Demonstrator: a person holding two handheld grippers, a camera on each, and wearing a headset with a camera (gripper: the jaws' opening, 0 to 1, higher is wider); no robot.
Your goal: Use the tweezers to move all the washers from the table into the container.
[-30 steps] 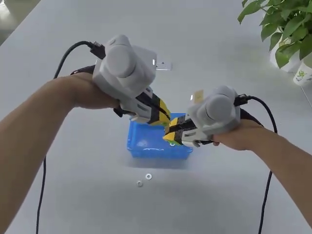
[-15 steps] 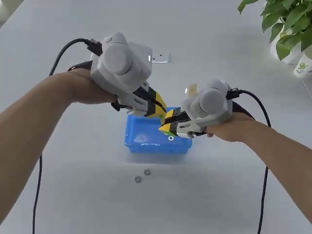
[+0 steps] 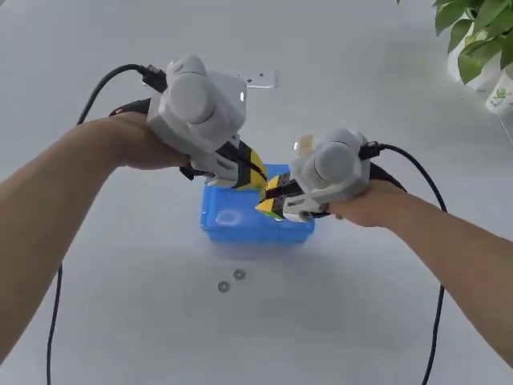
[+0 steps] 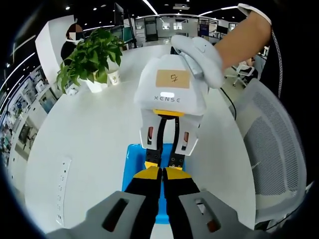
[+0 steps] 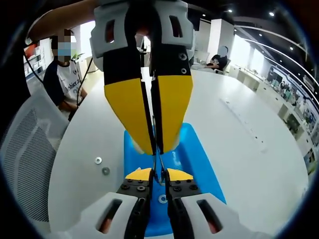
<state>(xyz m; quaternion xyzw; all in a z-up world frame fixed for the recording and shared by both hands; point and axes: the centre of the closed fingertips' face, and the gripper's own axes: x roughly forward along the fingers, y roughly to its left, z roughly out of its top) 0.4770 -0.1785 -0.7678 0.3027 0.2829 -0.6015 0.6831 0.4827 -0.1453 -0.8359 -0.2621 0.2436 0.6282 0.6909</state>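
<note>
your left gripper (image 3: pixel 258 180) and right gripper (image 3: pixel 268 204) meet nose to nose over the blue container (image 3: pixel 256 234) at the centre of the head view. each has its jaws pressed together to a narrow slit, and both look to be pinching the thin steel tweezers (image 5: pixel 155 149) that run between them. in the right gripper view the tweezers' long axis runs straight up and down the middle of the frame. they run from between the left gripper's yellow pads at the top down into the right gripper's own pads. the tips seem to point toward the container floor, though they are too fine to be sure. one washer (image 5: pixel 162 198) lies inside the container just below them. two washers (image 3: pixel 239 274) (image 3: pixel 223 286) sit on the table (image 3: pixel 361 321) in front of the container, close to each other. if you are passing the tool across, keep one grip firm until the other is seated. hold the tweezers in line with the jaws, so the tips don't twist before you reach for the pair.
</note>
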